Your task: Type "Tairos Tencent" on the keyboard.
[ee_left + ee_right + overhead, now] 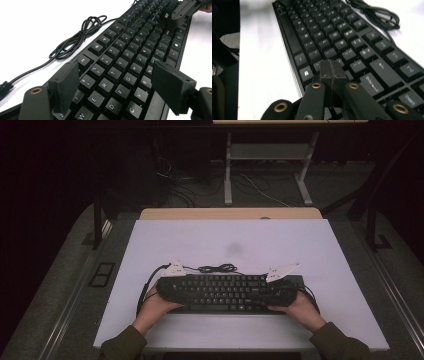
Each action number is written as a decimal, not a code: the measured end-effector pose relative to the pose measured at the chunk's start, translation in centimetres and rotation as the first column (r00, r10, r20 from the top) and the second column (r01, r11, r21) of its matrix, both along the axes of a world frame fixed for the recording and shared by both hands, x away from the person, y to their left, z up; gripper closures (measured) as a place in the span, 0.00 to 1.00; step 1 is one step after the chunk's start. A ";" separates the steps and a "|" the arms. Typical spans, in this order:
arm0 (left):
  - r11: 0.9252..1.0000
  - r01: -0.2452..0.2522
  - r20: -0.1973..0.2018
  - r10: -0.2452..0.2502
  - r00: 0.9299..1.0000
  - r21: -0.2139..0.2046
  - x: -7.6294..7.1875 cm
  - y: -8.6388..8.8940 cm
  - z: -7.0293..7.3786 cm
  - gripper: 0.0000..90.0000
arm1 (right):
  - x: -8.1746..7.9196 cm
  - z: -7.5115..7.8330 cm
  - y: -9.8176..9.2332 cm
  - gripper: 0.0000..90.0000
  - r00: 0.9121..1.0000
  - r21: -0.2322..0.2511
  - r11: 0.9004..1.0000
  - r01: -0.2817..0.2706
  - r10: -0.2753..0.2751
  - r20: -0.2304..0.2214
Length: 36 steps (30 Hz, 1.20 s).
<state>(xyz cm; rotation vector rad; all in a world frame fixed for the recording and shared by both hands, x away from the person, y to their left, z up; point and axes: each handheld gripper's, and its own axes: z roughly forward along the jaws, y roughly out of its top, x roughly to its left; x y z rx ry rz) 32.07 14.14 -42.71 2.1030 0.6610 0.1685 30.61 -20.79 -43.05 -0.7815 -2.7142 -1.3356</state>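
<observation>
A black keyboard (225, 292) is laid flat near the front edge of the table (200, 240), its cable (217, 268) coiled behind. The left gripper (117, 85) is held spread above the left keys, apparently for grasping; the right gripper (332, 75), jaws pressed together empty, is angled low over the right keys, seemingly for pressing.

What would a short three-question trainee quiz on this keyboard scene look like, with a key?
1. True or false: the right tool has its jaws shut over the keyboard.
2. The left tool has its jaws: A) pressed together, B) apart above the keys, C) clamped on the cable.
3. In the high view, where does the coiled cable lie relative to the keyboard?

Key: 1 true. 2 B. 3 just beyond its far edge, on the white table.
</observation>
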 end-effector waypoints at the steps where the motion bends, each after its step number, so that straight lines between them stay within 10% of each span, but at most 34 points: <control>1: 1.000 -0.002 -0.001 0.002 1.000 -0.003 0.0 0.0 0.0 0.24 | 0.0 -0.1 0.0 0.99 1.000 -0.004 1.000 -0.001 0.001 0.003; 19: 1.000 -0.011 0.006 0.011 1.000 -0.008 0.3 -0.4 0.0 0.28 | 0.0 -0.8 0.1 0.99 1.000 -0.055 0.998 0.001 -0.001 0.004; 36: 0.999 0.030 -0.017 -0.029 0.999 0.036 1.1 -1.5 -0.2 0.97 | 0.0 -0.9 0.1 0.99 1.000 -0.052 0.999 0.005 -0.005 0.004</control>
